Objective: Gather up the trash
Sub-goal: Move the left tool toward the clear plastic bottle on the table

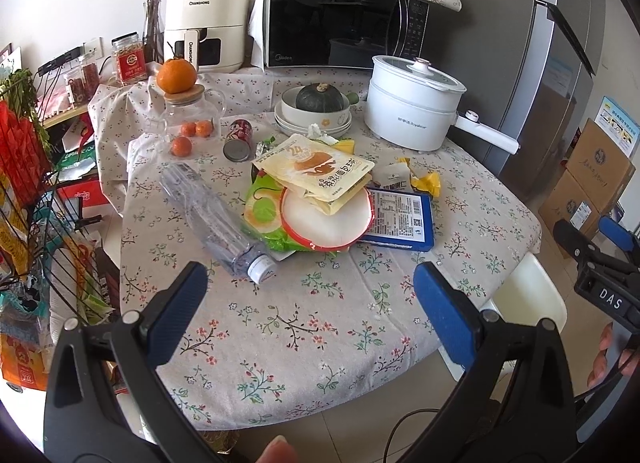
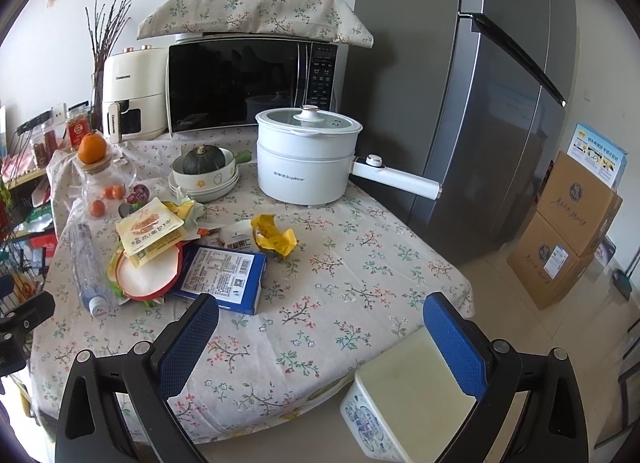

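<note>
Both our jaws wide open, empty. Plastic bottle (image 1: 214, 217) on counter (image 1: 304, 343): light, crushable, slippery; we'd pinch mid-body.

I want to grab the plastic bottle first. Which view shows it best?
The left wrist view: the bottle lies near the middle, whole from base to white cap, just ahead of the open left gripper. The right wrist view shows the bottle too, but smaller and squeezed toward the left edge.
</note>
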Demonstrator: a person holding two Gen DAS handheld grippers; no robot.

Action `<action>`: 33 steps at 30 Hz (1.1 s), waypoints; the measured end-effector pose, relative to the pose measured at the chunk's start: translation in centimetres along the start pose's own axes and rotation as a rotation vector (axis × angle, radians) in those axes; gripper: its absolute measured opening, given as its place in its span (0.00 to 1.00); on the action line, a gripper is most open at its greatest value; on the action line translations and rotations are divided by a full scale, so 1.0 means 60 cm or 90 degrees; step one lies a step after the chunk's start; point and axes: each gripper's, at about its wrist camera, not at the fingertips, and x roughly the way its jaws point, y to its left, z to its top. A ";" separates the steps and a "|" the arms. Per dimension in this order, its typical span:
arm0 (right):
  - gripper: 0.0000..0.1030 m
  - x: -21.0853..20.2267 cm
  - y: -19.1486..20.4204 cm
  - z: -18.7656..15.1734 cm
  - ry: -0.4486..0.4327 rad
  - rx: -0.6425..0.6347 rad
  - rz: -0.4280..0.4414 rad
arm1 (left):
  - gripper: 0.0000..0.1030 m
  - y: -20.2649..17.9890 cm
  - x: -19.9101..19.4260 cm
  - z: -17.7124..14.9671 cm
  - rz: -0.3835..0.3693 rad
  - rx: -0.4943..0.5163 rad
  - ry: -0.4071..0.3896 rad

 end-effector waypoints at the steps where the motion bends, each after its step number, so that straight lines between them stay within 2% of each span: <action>1: 1.00 0.002 0.001 0.000 0.003 0.000 0.001 | 0.99 0.001 0.001 0.000 0.000 -0.002 0.001; 33: 1.00 -0.002 0.006 -0.003 0.004 -0.008 0.015 | 0.99 0.008 0.007 0.000 0.010 -0.002 0.007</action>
